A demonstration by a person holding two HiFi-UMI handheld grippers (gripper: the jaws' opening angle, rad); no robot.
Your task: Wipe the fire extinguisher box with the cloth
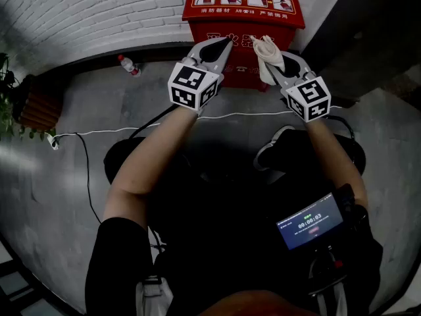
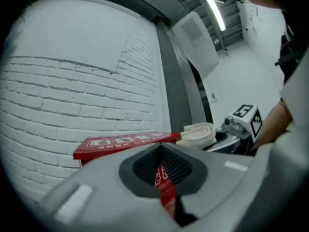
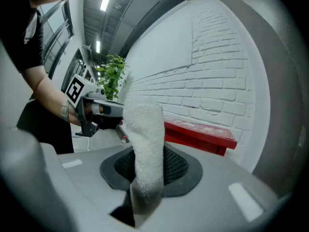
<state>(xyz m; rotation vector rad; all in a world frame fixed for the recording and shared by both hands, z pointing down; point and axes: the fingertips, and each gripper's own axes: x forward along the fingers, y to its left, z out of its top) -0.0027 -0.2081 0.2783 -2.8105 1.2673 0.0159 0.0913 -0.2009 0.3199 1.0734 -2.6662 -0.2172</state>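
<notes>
Nearest us, a small screen (image 1: 310, 224) glows at our waist. Beyond our forearms we hold the left tongs (image 1: 220, 45) closed on nothing and the right tongs (image 1: 284, 64) clamped on the white cloth (image 1: 268, 59). Both point at the red fire extinguisher box (image 1: 243, 5), which stands on the floor against the brick wall (image 1: 99, 12).
</notes>
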